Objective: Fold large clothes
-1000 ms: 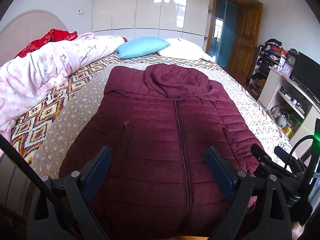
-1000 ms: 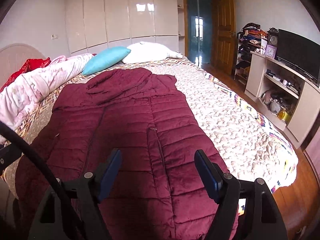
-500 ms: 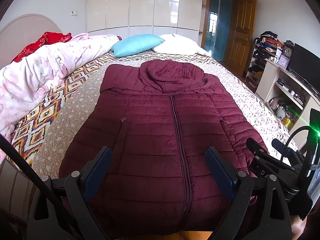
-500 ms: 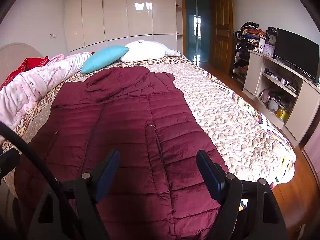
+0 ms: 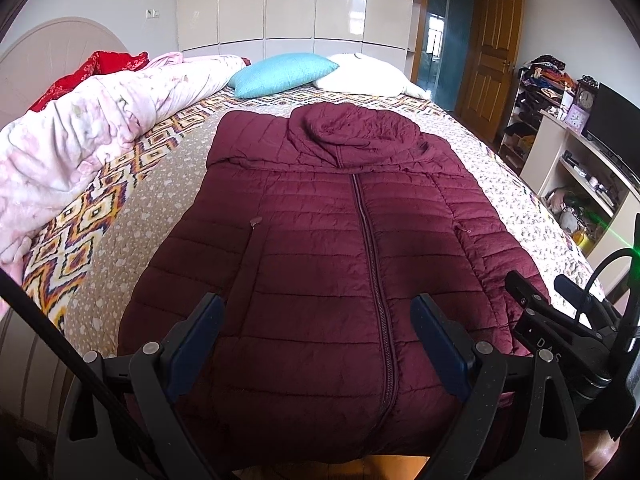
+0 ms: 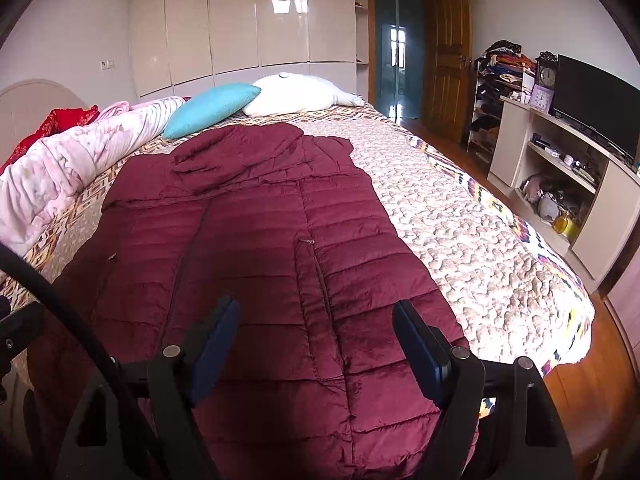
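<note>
Lying flat, zipped, across the centre of the bed (image 5: 120, 216), the maroon puffer jacket (image 5: 340, 248) could slide or bunch because both the left gripper (image 5: 316, 344) and right gripper (image 6: 316, 344) hover wide open, holding nothing.

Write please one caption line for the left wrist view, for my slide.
Open left gripper above a zipped maroon puffer jacket spread flat on the patterned bed, before folding.

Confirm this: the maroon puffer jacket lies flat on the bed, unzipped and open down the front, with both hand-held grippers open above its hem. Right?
Not quite. The maroon puffer jacket is zipped shut down the front, as the left wrist view shows. The rest holds: it lies flat on the bed, with the left hand-held gripper and right hand-held gripper open above its hem.
</note>
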Demonstrator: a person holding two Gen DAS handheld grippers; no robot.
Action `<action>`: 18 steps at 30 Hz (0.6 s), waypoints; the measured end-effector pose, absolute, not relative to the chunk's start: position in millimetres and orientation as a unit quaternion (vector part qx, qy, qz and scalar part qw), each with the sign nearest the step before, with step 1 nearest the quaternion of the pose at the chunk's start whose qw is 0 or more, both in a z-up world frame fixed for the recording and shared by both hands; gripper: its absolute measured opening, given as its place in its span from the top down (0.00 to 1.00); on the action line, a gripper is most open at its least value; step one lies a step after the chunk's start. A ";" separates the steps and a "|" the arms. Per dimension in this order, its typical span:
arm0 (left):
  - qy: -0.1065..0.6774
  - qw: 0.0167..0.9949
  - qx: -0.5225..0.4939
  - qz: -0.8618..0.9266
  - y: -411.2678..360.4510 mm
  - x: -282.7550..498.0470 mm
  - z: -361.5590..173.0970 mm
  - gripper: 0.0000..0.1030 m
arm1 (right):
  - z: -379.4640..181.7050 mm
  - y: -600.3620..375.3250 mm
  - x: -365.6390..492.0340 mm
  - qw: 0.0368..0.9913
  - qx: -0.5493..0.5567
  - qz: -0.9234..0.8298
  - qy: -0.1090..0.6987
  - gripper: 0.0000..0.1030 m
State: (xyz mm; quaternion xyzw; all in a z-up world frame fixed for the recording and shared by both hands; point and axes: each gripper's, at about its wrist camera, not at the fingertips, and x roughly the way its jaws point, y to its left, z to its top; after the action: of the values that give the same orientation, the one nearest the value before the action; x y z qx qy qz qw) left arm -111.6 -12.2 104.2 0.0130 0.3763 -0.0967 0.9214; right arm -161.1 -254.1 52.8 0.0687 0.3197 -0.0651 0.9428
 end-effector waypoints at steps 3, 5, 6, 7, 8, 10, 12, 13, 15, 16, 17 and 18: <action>0.378 0.921 0.013 -0.096 -10.9 -111.0 102.5 0.10 | 51.7 -253.2 -160.6 0.942 0.068 -0.066 0.322 0.20; 0.379 0.920 0.013 -0.096 -10.6 -110.9 101.9 0.09 | 50.9 -251.9 -160.3 0.941 0.066 -0.065 0.324 0.20; 0.379 0.920 0.014 -0.095 -10.4 -110.8 101.3 0.09 | 50.5 -251.0 -160.2 0.941 0.063 -0.066 0.325 0.20; 0.379 0.920 0.015 -0.095 -10.5 -110.5 100.5 0.09 | 50.2 -249.6 -160.3 0.941 0.059 -0.068 0.326 0.20; 0.379 0.920 0.016 -0.095 -10.0 -110.7 99.9 0.09 | 50.0 -247.8 -160.5 0.941 0.053 -0.071 0.326 0.20; 0.378 0.921 0.017 -0.093 -9.5 -110.5 99.3 0.09 | 49.3 -241.7 -160.1 0.941 0.029 -0.086 0.326 0.20; 0.378 0.921 0.018 -0.091 -8.8 -110.6 98.1 0.09 | 49.1 -235.3 -160.5 0.941 0.006 -0.100 0.323 0.20; 0.378 0.921 0.019 -0.090 -8.9 -110.5 97.4 0.10 | 48.9 -232.3 -160.7 0.941 -0.007 -0.109 0.321 0.20; 0.379 0.921 0.019 -0.089 -8.2 -109.8 96.4 0.09 | 48.8 -228.3 -160.9 0.940 -0.026 -0.117 0.319 0.20; 0.380 0.920 0.020 -0.089 -9.0 -109.8 96.2 0.09 | 48.0 -226.4 -160.7 0.939 -0.036 -0.121 0.319 0.20; 0.381 0.920 0.020 -0.090 -9.2 -109.9 95.7 0.09 | 47.3 -224.9 -160.8 0.939 -0.041 -0.123 0.320 0.20; 0.381 0.920 0.021 -0.090 -9.5 -110.0 95.5 0.10 | 46.3 -223.9 -160.3 0.937 -0.047 -0.125 0.321 0.20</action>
State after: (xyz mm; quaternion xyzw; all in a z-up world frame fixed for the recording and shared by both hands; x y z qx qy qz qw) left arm -110.0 -9.5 95.5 0.0210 0.3814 -0.0900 0.9198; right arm -160.3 -223.9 46.3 -0.0465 0.3215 -0.1252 0.9374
